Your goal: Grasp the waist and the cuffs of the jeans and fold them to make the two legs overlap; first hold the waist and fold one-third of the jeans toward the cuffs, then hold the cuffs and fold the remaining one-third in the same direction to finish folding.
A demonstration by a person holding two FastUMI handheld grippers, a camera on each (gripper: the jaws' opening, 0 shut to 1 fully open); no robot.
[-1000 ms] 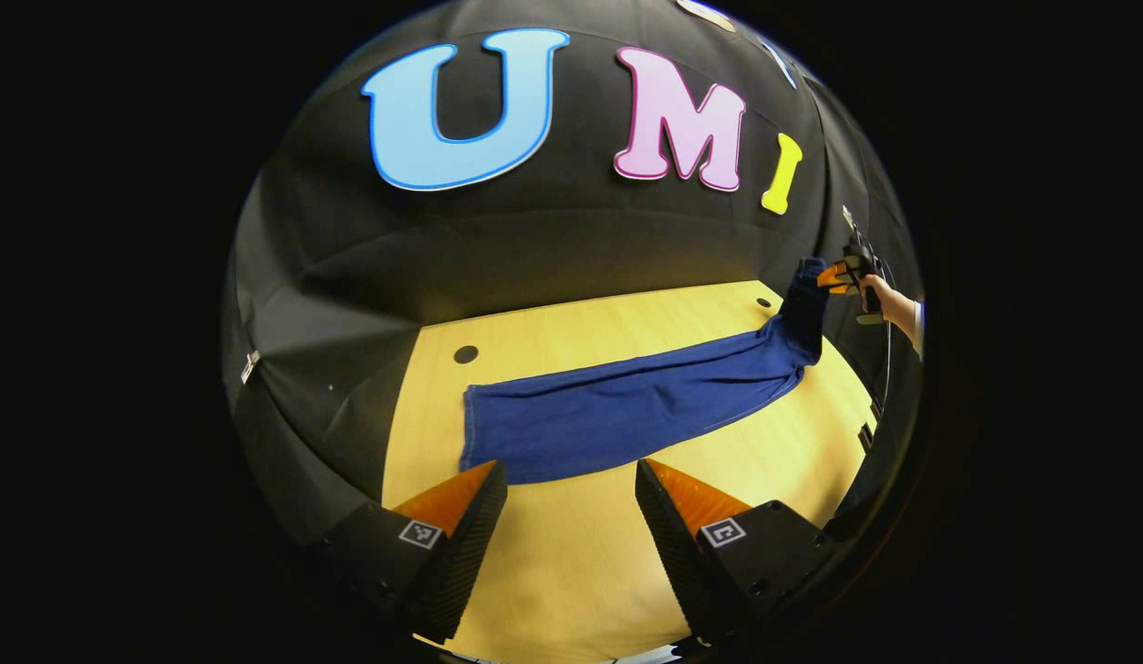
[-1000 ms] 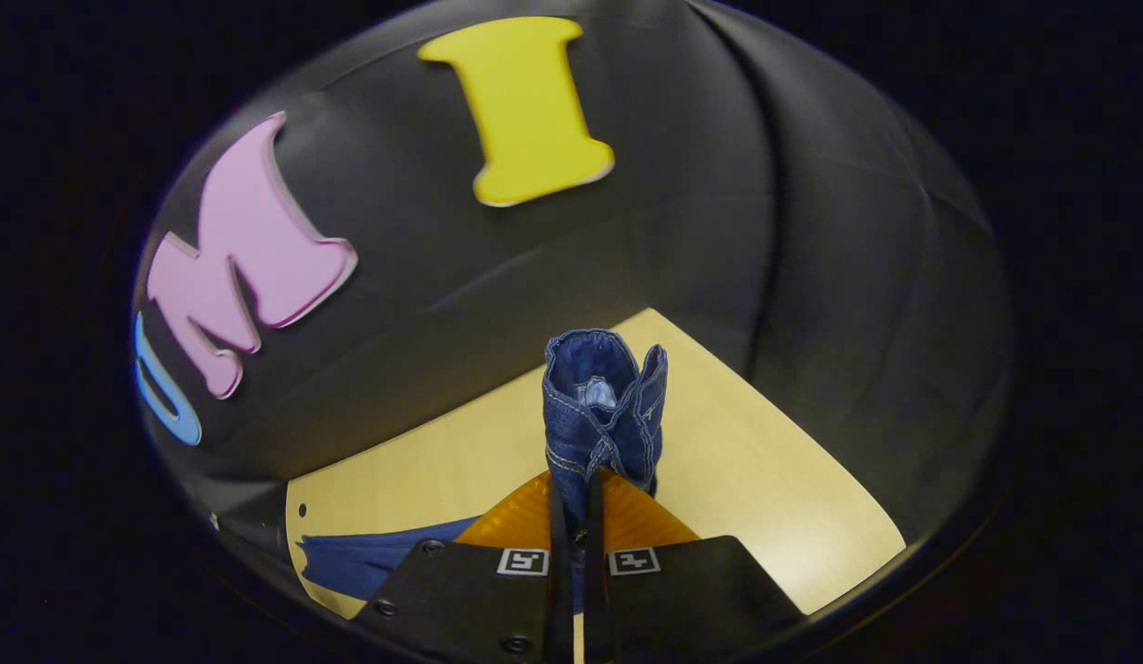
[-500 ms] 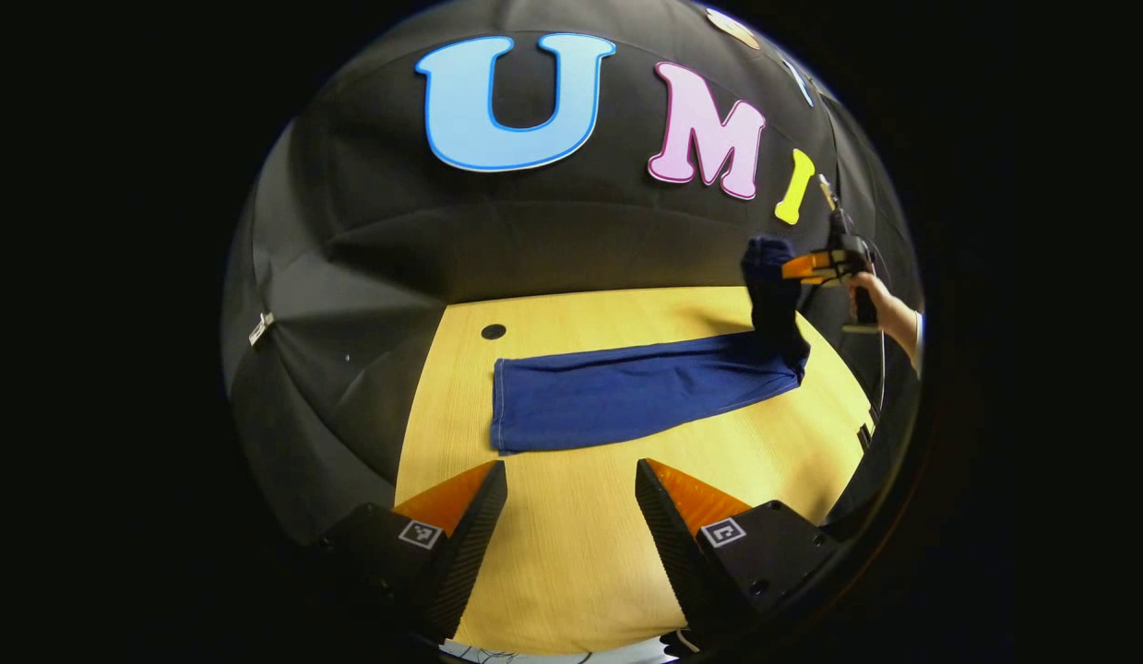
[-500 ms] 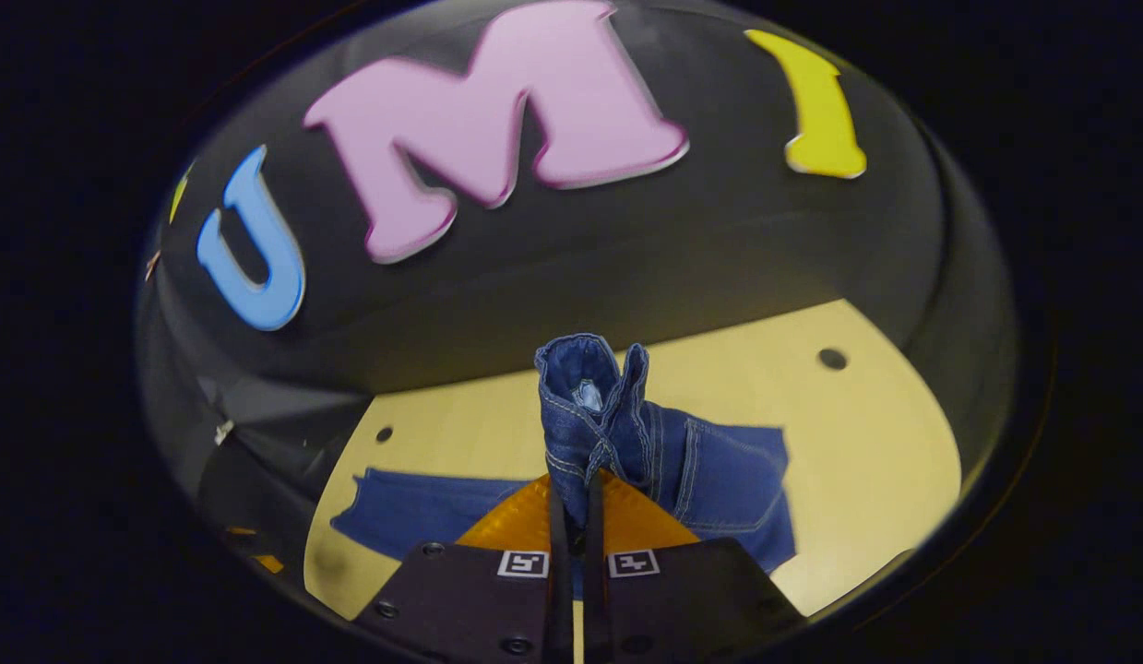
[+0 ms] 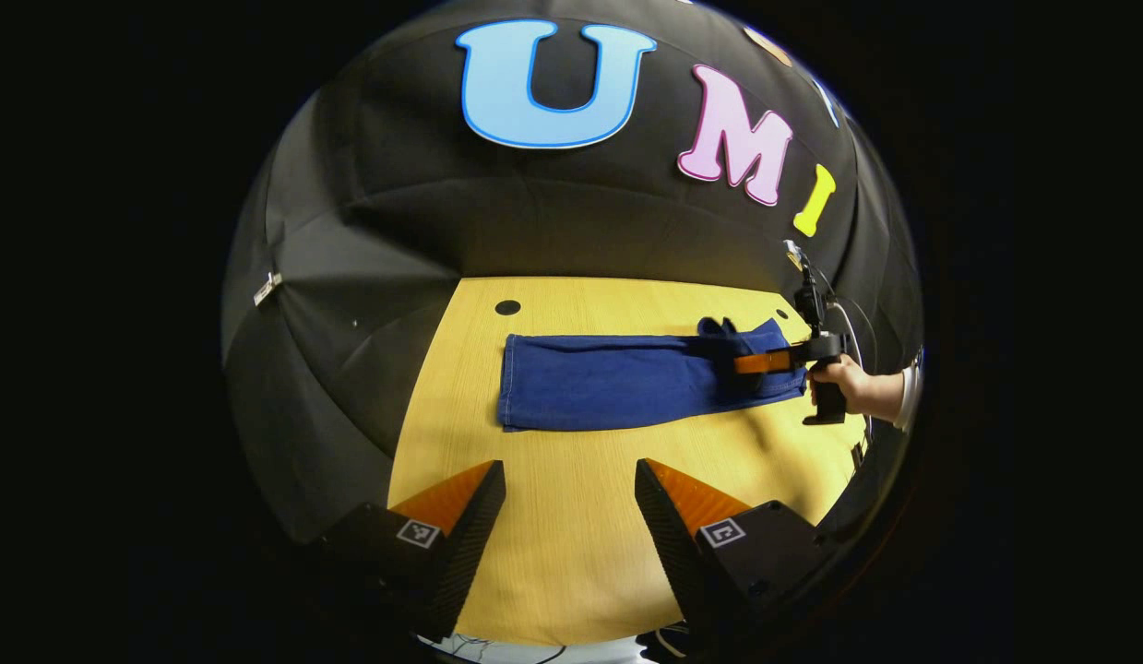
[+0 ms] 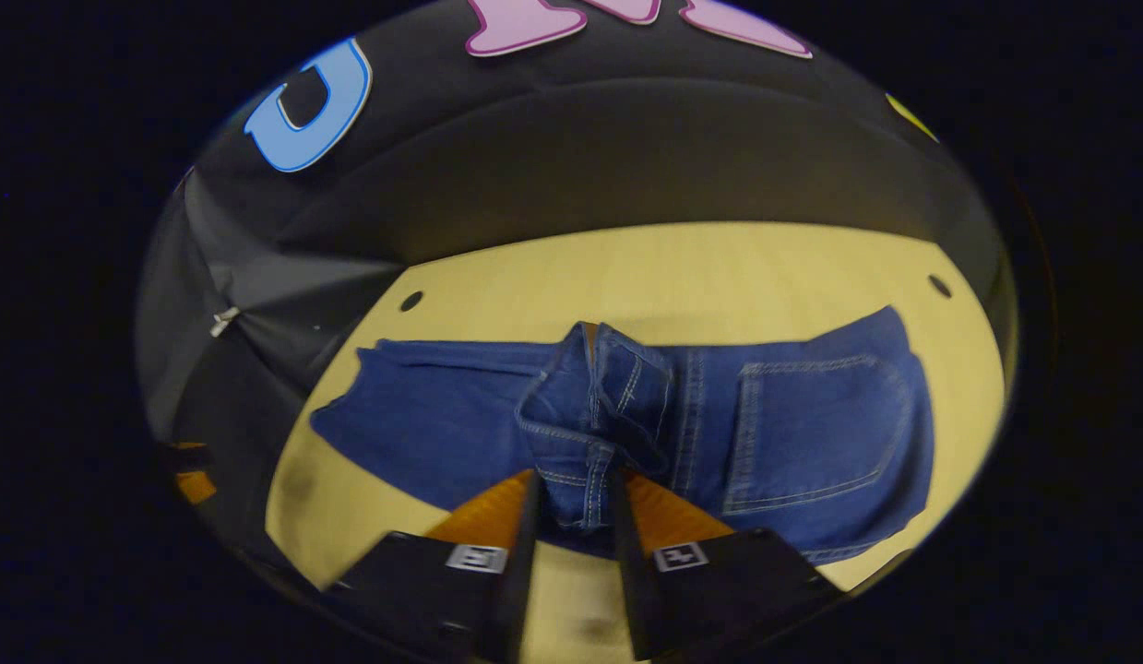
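Left gripper view far back, right gripper view close, both facing jeans

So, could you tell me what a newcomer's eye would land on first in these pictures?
Most likely the dark blue jeans, lying as a long band across the pale wooden table. Next, in the right gripper view, the bunched waistband sits between the right gripper fingers, with a stitched back pocket lying flat beside it. The left gripper hangs open over bare table, short of the jeans.
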